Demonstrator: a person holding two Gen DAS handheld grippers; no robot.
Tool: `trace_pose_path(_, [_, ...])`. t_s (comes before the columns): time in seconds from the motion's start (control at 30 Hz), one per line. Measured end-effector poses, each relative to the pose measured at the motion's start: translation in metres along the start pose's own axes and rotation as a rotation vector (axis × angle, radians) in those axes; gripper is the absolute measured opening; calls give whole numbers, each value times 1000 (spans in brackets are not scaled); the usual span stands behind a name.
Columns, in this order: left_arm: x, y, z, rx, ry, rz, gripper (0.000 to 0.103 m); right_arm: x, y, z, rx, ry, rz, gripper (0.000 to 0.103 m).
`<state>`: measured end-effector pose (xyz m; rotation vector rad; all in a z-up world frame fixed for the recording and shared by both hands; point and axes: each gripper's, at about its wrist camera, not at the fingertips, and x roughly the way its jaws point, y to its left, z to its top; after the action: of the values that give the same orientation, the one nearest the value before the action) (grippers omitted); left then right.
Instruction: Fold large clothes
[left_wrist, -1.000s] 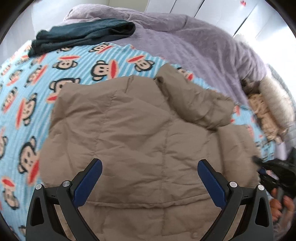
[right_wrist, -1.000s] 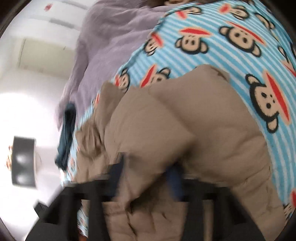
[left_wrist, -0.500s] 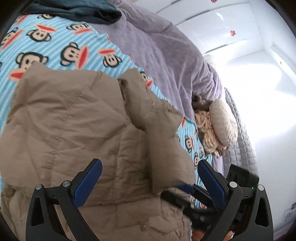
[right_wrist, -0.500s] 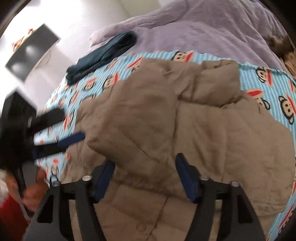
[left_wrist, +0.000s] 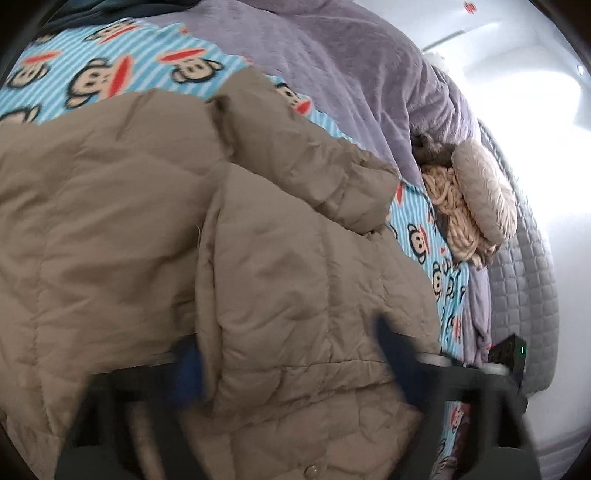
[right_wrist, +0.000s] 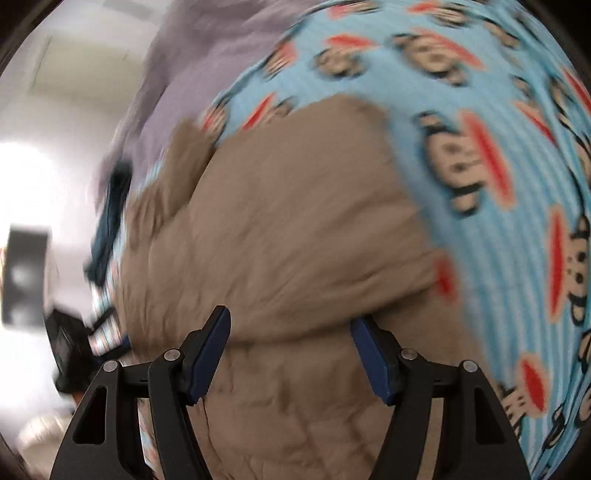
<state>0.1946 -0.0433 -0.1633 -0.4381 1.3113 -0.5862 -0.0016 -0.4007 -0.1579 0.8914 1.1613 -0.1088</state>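
- Jacket (left_wrist: 155, 229), tan and puffy, lies flat on the monkey blanket (left_wrist: 110, 70), on the bed, right under both my grippers
- My left gripper (left_wrist: 291, 365) is closing its jaws around a thick folded flap at the near hem; I cannot tell if the pads press it yet
- My right gripper (right_wrist: 291, 354) has its jaws wide apart, holding nothing, with puffy cloth bulging just ahead between them
- Left is nearer to a hold, I think
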Motion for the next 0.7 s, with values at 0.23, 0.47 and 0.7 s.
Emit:
trace_pose_path(0.23, [-30,-7,-15,102,-76,65,11,0,-28,16,145,-40,51,8])
trace_pose_path(0.47, [-27,44,-18,-12,-12,213,19,43,5,16,1,14,-38,8])
trace_pose_path(0.7, [-91,27,-14,61,-127,349,22,33,-9,13,35,-4,-20,8])
